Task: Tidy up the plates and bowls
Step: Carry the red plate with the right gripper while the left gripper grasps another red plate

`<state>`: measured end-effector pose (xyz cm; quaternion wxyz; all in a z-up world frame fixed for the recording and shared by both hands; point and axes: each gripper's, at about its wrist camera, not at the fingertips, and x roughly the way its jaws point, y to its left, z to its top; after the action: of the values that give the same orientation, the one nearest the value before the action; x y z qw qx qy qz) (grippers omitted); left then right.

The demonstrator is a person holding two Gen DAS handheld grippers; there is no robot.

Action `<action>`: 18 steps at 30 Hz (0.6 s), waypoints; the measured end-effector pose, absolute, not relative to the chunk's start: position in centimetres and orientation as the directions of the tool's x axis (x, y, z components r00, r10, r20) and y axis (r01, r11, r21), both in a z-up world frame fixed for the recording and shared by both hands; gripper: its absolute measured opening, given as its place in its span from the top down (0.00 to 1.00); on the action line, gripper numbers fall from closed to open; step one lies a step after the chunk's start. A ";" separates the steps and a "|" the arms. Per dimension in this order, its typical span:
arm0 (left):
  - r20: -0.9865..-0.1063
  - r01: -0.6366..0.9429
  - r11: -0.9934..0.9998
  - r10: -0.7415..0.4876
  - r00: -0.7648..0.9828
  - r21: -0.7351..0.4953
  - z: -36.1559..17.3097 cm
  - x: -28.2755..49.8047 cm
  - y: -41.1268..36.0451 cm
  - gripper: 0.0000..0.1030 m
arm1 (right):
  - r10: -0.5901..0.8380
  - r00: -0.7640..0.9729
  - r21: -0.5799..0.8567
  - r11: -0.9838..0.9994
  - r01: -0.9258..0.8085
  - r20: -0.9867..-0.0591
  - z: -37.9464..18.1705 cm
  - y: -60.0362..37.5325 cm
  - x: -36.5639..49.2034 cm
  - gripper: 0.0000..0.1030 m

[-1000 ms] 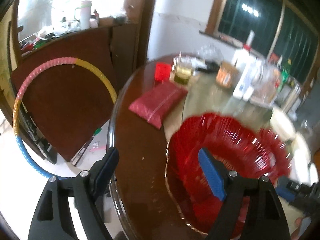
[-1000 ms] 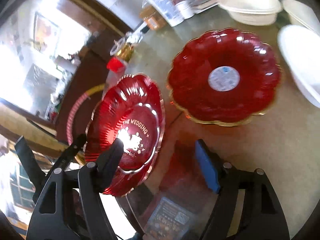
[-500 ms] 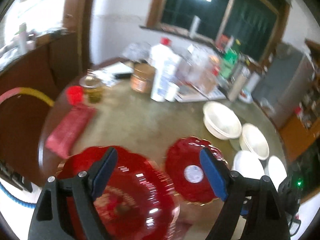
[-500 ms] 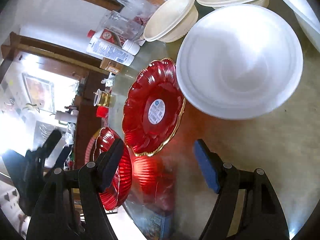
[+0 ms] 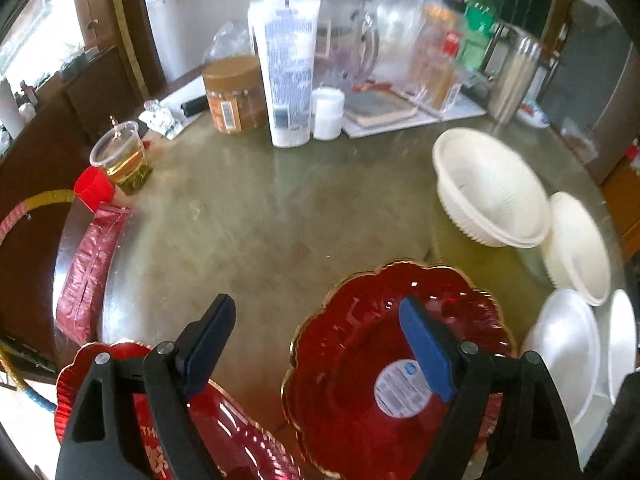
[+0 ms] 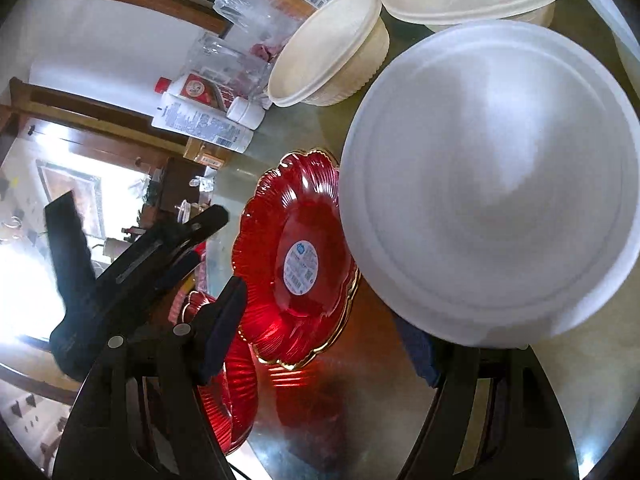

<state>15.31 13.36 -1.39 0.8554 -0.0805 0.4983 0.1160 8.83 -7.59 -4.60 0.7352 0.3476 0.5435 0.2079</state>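
So, dishes lie spread over the round counter (image 5: 248,216), not yet sorted by kind. Sticker-marked red plate (image 5: 360,360) sits near the counter's front; a second red plate (image 5: 224,432) with printed lettering sits at the near-left edge, partly over the rim, so likely the first to get gathered. Cream ribbed bowls (image 5: 492,192) sit right-back, one apart from the other; white foam bowls (image 5: 564,344) lie upside-down at the far right, just beside the sticker plate. Bottles, jar and cup crowd the back, so stacking room is the middle.

Left hand-held gripper (image 5: 316,344) hangs above the gap between the two red plates, jaws spread wide, nothing between them, touching nothing visible.

Right hand-held gripper (image 6: 324,320) is also spread. The overturned foam bowl (image 6: 492,184) fills its view and its rim covers the right blue pad; the left finger stands clear of it, so no pinch. Whether the hidden pad touches the rim I cannot tell. Judged: lining up on the foam bowl.
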 end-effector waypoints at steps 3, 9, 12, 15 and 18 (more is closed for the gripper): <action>-0.896 -0.290 0.957 0.128 0.425 -0.001 -2.6 15.9 13.5 0.18 | 0.689 0.319 0.740 0.669 0.067 -0.651 -4.9 -7.6 9.0 0.28; -0.927 -0.249 0.968 0.073 0.368 -0.023 -4.2 16.8 12.9 0.19 | 0.685 0.323 0.730 0.683 0.024 -0.653 -4.8 -7.1 9.1 0.37; -0.933 -0.225 0.974 0.072 0.353 -0.010 -4.4 16.9 12.3 0.54 | 0.661 0.316 0.700 0.714 0.014 -0.680 -5.0 -6.7 9.3 0.64; -0.927 -0.230 0.973 0.076 0.369 -0.012 -4.4 16.7 12.2 0.63 | 0.642 0.319 0.681 0.732 0.016 -0.697 -5.2 -6.8 9.2 0.72; -0.918 -0.236 0.972 0.088 0.386 -0.006 -4.0 16.3 12.4 0.72 | 0.633 0.341 0.675 0.737 0.006 -0.695 -4.8 -7.1 9.0 0.76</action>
<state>16.27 12.35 -4.01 0.8298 -0.0677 0.5453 0.0976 9.01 -7.06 -4.83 0.7626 0.2981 0.5359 0.2058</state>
